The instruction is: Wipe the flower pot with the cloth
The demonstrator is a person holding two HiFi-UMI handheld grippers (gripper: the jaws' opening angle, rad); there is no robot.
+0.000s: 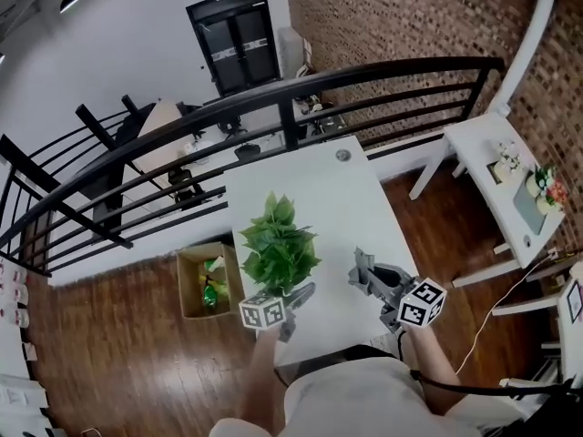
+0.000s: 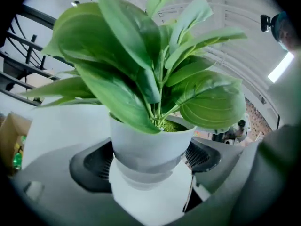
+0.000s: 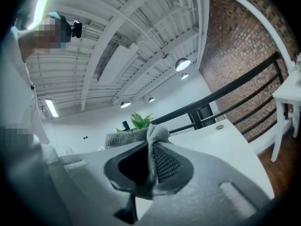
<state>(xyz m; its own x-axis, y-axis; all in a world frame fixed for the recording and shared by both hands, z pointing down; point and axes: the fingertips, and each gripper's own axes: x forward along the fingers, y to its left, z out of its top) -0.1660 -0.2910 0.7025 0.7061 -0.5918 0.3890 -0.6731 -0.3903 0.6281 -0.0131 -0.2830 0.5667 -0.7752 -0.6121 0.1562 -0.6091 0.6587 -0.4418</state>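
Left gripper [image 1: 297, 298] was clamped on the flower pot [image 2: 150, 144], held upright at the table's [image 1: 339, 197] near edge, apparently to steady it. The cloth [image 3: 155, 136] was pinched in the right gripper [image 3: 149, 167] nearby, readied for wiping.

The right gripper [image 3: 150, 150] pinches a grey cloth [image 3: 128, 137] between its jaws, with the fold bunched above them. Beyond are a plant [image 3: 140, 121], a white table [image 3: 221, 145] and a black railing [image 3: 235, 86].
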